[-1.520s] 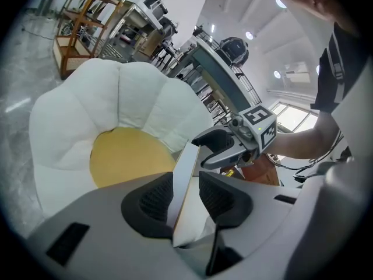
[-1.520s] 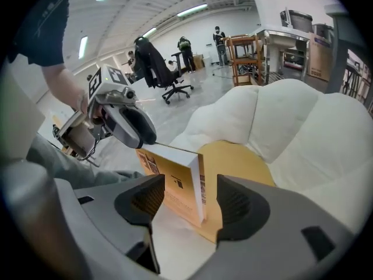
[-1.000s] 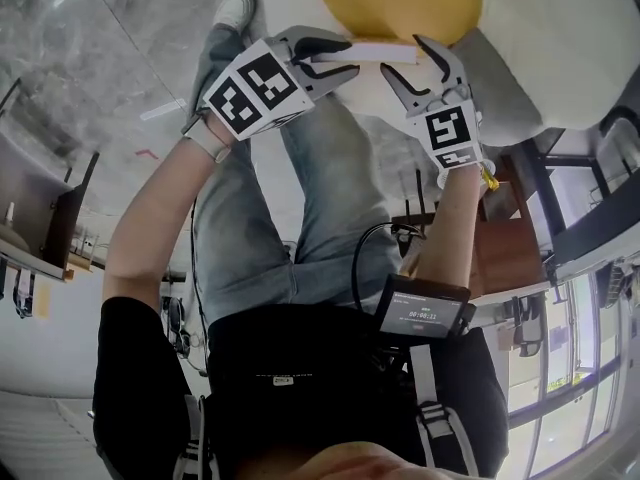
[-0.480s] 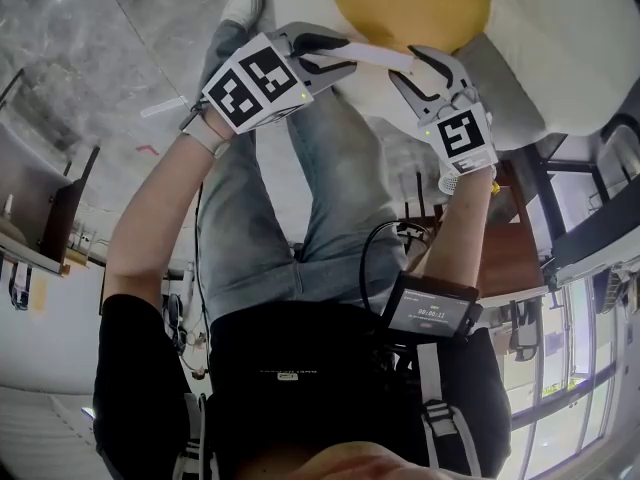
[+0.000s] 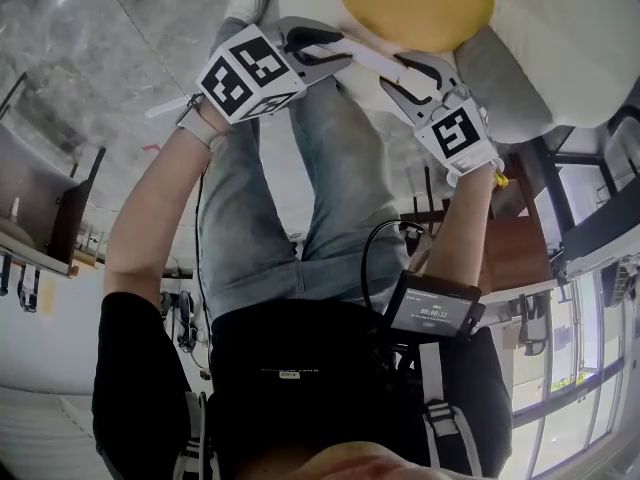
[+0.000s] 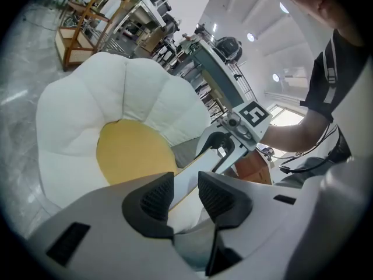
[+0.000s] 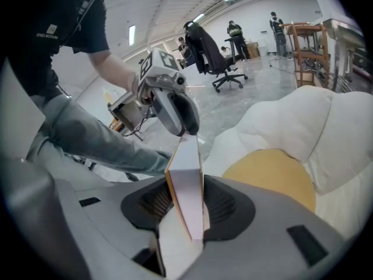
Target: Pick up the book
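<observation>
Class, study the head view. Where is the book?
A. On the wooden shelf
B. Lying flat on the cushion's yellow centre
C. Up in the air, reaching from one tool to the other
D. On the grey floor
C: the book bridges the gap in mid-air, with one end gripped in the left tool and the other between the closing jaws of the right tool.
</observation>
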`<state>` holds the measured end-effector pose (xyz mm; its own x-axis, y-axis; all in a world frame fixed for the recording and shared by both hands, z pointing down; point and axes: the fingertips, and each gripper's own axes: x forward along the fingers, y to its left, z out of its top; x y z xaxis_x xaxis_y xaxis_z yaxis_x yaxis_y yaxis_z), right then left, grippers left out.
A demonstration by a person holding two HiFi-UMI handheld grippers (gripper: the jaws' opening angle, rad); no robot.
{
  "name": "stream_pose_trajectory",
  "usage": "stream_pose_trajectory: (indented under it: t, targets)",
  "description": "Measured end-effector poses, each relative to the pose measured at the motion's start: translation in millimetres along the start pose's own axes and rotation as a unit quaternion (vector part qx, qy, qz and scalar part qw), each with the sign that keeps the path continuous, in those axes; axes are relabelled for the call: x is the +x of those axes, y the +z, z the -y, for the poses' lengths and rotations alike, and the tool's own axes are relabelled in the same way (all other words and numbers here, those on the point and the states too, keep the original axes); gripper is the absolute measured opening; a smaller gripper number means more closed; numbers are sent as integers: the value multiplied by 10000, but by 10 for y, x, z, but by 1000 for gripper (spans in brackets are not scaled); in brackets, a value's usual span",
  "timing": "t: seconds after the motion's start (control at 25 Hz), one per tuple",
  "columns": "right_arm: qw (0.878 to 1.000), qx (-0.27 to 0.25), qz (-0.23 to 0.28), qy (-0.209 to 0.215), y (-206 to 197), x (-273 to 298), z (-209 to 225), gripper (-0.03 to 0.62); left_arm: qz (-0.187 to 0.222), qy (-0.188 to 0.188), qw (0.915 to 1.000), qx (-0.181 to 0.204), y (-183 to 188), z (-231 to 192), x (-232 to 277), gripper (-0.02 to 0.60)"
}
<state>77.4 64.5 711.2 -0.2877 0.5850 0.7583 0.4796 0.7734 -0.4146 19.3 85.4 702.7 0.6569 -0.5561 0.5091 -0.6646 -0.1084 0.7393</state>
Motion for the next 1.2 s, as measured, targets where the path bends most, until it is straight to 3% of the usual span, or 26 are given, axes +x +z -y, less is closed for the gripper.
stream_pose_trajectory:
  t: [0.08, 0.24, 0.84, 0.96, 1.2]
  targets:
    - [9999, -76, -111, 76, 88, 121, -135, 178, 4, -15, 10000, -39, -23, -9, -99, 140]
    - [9995, 101, 154, -275, 241, 197, -101, 170, -65, 67, 9999, 44, -5, -88, -193, 140]
    - [9949, 481, 164, -873, 123, 119, 6, 167, -462, -97, 9987, 215, -144, -84, -133, 140]
    - [9899, 865, 289, -1086, 105, 21, 63, 167, -445, -126, 9985, 304, -108, -60, -124, 129]
    - [9707, 1537, 837, -1648, 595, -468, 18, 167, -553, -294, 9943, 862, 265, 274, -557, 76]
